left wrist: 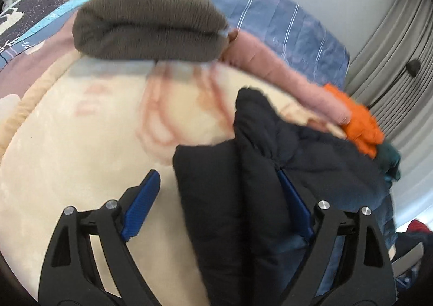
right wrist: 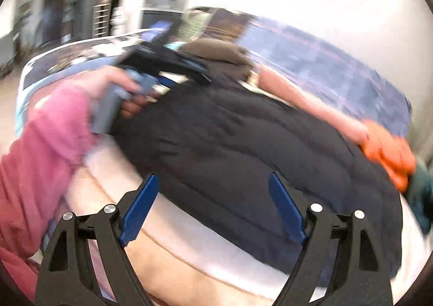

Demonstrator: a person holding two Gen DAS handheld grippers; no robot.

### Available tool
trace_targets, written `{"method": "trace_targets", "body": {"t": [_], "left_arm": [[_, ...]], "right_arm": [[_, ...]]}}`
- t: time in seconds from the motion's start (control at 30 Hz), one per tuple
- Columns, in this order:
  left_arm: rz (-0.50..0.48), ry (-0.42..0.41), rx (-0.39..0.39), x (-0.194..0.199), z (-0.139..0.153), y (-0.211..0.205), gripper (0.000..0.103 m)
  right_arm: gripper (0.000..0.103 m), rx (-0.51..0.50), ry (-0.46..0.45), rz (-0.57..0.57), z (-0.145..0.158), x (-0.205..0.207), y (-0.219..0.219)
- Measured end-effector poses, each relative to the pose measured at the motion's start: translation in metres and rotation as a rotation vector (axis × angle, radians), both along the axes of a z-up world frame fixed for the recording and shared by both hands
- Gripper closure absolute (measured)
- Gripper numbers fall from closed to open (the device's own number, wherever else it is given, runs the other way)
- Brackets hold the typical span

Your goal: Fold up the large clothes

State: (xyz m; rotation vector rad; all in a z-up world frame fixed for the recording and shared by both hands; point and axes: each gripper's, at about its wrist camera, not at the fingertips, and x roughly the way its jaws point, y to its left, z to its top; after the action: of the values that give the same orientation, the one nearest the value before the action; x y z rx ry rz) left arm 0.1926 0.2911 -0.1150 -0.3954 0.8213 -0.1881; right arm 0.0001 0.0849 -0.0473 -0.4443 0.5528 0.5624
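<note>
From the left wrist, the left tongs (left wrist: 216, 192) stand wide, a fold of the black quilted puffer jacket (left wrist: 270, 170) between the blue pads, unpinched; it lies on the cream blanket (left wrist: 81, 143), its lower end cut off. From the right wrist, blurred, the right tongs (right wrist: 213, 197) gape empty over the jacket.
</note>
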Motion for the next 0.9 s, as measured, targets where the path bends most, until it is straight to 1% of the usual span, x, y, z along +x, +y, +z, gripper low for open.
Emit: {"method": "trace_targets", "body": {"t": [0.07,0.13,0.23,0.3,0.33,0.37,0.4,0.43,0.47,0.53,0.6,0.63,0.7,0.73,0.77,0.8,0.87,0.9], "left_arm": [[-0.023,0.005,-0.02,0.001,-0.004,0.002,0.014],[-0.042,0.005,-0.071,0.002,-0.007,0.006,0.014],[-0.066,0.002,-0.146,0.003,-0.013,0.014,0.015],[-0.075,-0.003,-0.165,0.005,-0.015,0.013,0.017],[-0.08,-0.01,-0.161,0.006,-0.013,0.01,0.019],[-0.087,-0.016,-0.158,0.005,-0.013,0.008,0.026],[-0.105,-0.027,-0.162,0.005,-0.011,0.005,0.038],[-0.124,-0.033,-0.178,0.006,-0.01,0.004,0.043],[-0.133,-0.036,-0.188,0.006,-0.01,0.003,0.048],[-0.14,-0.033,-0.2,0.009,-0.012,0.002,0.051],[-0.144,-0.029,-0.233,0.01,-0.014,0.004,0.057],[-0.146,-0.028,-0.247,0.011,-0.015,0.005,0.059],[-0.148,-0.032,-0.277,0.012,-0.015,0.006,0.068],[-0.145,-0.035,-0.288,0.012,-0.015,0.006,0.07],[-0.14,-0.04,-0.303,0.012,-0.014,0.008,0.075],[-0.131,-0.046,-0.337,0.011,-0.014,0.011,0.08],[-0.126,-0.063,-0.379,0.007,-0.01,0.015,0.083],[-0.121,-0.078,-0.382,0.005,-0.006,0.015,0.084]], "right_arm": [[0.019,-0.041,-0.013,0.05,-0.005,0.0,0.021],[0.019,-0.088,-0.011,0.089,-0.013,0.0,0.041],[0.019,-0.155,-0.006,0.126,-0.024,0.004,0.062],[0.019,-0.187,-0.009,0.137,-0.029,0.007,0.073],[0.019,-0.202,-0.013,0.142,-0.032,0.009,0.076],[0.019,-0.214,-0.016,0.145,-0.034,0.008,0.081],[0.019,-0.225,-0.019,0.148,-0.037,0.009,0.086],[0.019,-0.237,-0.025,0.152,-0.039,0.01,0.092],[0.019,-0.246,-0.031,0.154,-0.041,0.012,0.095],[0.019,-0.262,-0.044,0.151,-0.046,0.016,0.103],[0.021,-0.273,-0.051,0.134,-0.049,0.024,0.111],[0.026,-0.272,-0.054,0.119,-0.05,0.028,0.113],[0.059,-0.267,-0.055,0.082,-0.049,0.036,0.113],[0.067,-0.242,-0.051,0.052,-0.046,0.04,0.109],[0.081,-0.208,-0.04,0.036,-0.041,0.043,0.104],[0.087,-0.168,-0.021,0.025,-0.035,0.046,0.099],[0.09,-0.073,0.014,0.006,-0.019,0.051,0.085],[0.091,-0.027,0.019,-0.006,-0.011,0.052,0.078]]}}
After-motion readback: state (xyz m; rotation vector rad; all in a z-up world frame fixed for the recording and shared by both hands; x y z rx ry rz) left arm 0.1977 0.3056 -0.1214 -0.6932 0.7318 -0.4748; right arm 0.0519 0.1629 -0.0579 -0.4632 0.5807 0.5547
